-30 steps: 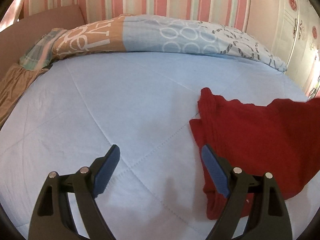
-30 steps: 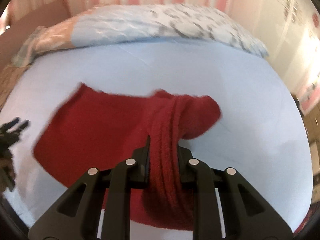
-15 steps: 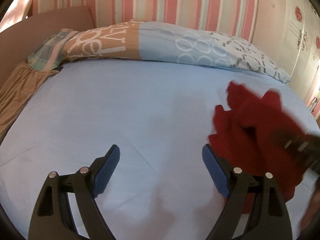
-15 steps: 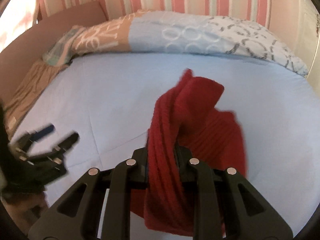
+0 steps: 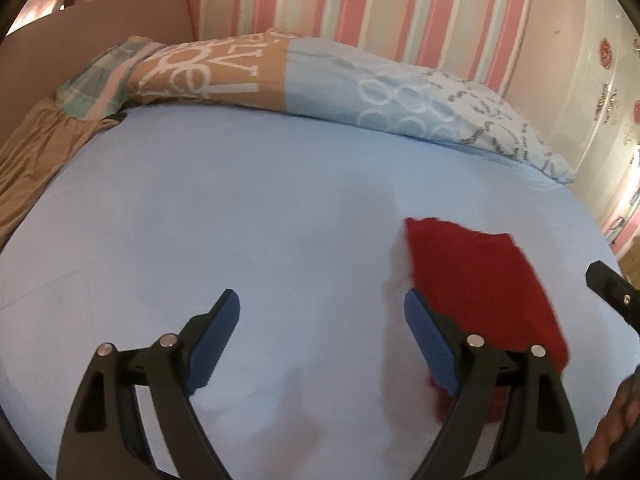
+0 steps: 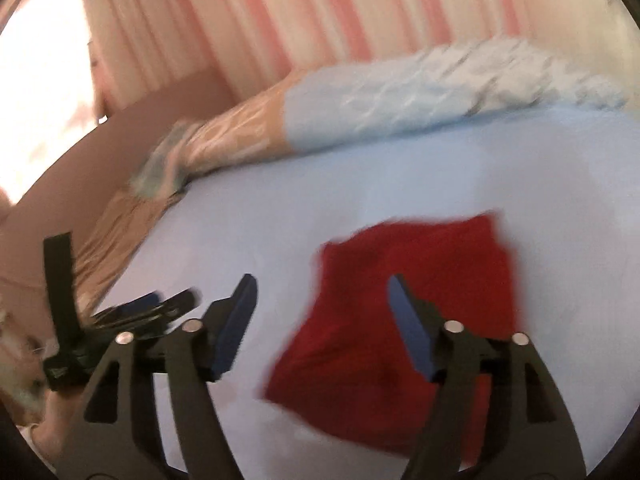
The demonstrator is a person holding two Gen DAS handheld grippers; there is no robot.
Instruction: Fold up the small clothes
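Left wrist view: the left hand-held gripper (image 5: 322, 340) hangs above the light blue bed sheet (image 5: 240, 220) with its jaws wide apart and nothing between its blue pads (image 5: 212, 344). The red knitted garment (image 5: 480, 284) lies folded into a compact, roughly rectangular packet on the sheet, to the right of this gripper; the right finger overlaps the packet's near left edge in the picture, and contact cannot be told. A dark finger of the right hand-held gripper (image 5: 612, 288) enters at the right edge, beside the garment. Along the far side of the bed lies a patterned duvet (image 5: 280, 76), tan with white lettering on the left, pale blue with rings on the right. A brown cloth (image 5: 36, 152) hangs at the far left. A pink-striped wall (image 5: 360, 4) stands behind.

Right wrist view (blurred): the right hand-held gripper (image 6: 322, 320) has just been opening; its jaws stand apart above the garment (image 6: 420, 280), which rests flat on the sheet (image 6: 280, 200), clear of the pads (image 6: 412, 328). The left hand-held gripper (image 6: 152, 304) shows at the near left, well apart from the garment.
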